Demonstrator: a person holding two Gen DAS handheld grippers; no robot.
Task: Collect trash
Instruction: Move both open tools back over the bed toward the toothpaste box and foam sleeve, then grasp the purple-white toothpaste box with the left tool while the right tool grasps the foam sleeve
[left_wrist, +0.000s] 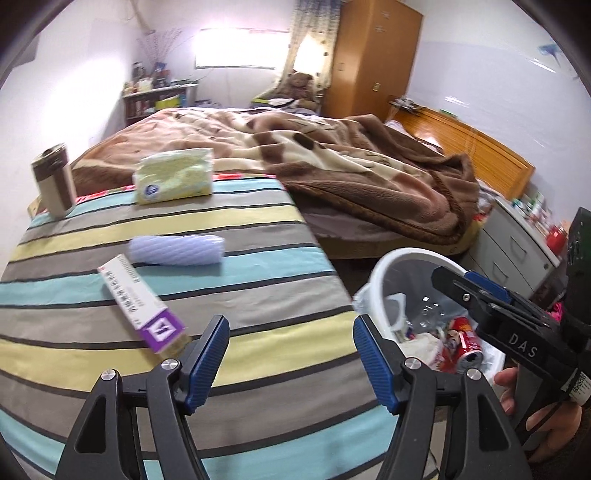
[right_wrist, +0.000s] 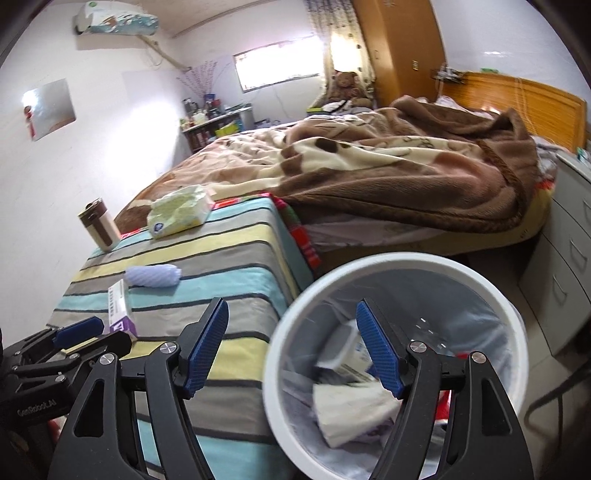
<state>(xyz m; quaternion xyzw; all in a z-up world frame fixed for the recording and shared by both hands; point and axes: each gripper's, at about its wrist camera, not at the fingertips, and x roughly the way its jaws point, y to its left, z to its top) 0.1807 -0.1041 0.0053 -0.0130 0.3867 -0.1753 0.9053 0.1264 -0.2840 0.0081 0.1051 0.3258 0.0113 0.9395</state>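
Note:
A white bin (left_wrist: 380, 280) (right_wrist: 399, 262) with a clear liner stands on the floor right of the striped table (left_wrist: 258, 266) (right_wrist: 236, 251). In it lie a red can (left_wrist: 465, 343), a small carton (right_wrist: 343, 354) and crumpled white paper (right_wrist: 351, 410). On the table lie a white and purple box (left_wrist: 144, 306) (right_wrist: 120, 310), a lilac ribbed bottle (left_wrist: 177, 249) (right_wrist: 153, 277), a tissue pack (left_wrist: 173, 177) (right_wrist: 179, 216) and a brown cup (left_wrist: 53, 184) (right_wrist: 99, 225). My left gripper (left_wrist: 291, 354) is open and empty over the table's near right part. My right gripper (right_wrist: 291, 354) is open and empty over the bin's rim.
A bed with a brown blanket (left_wrist: 369, 166) (right_wrist: 406, 173) lies behind the table and bin. A grey drawer unit (left_wrist: 517, 243) (right_wrist: 569, 266) stands right of the bin. A wooden wardrobe (left_wrist: 373, 55) and a cluttered shelf (left_wrist: 155, 96) stand at the far wall.

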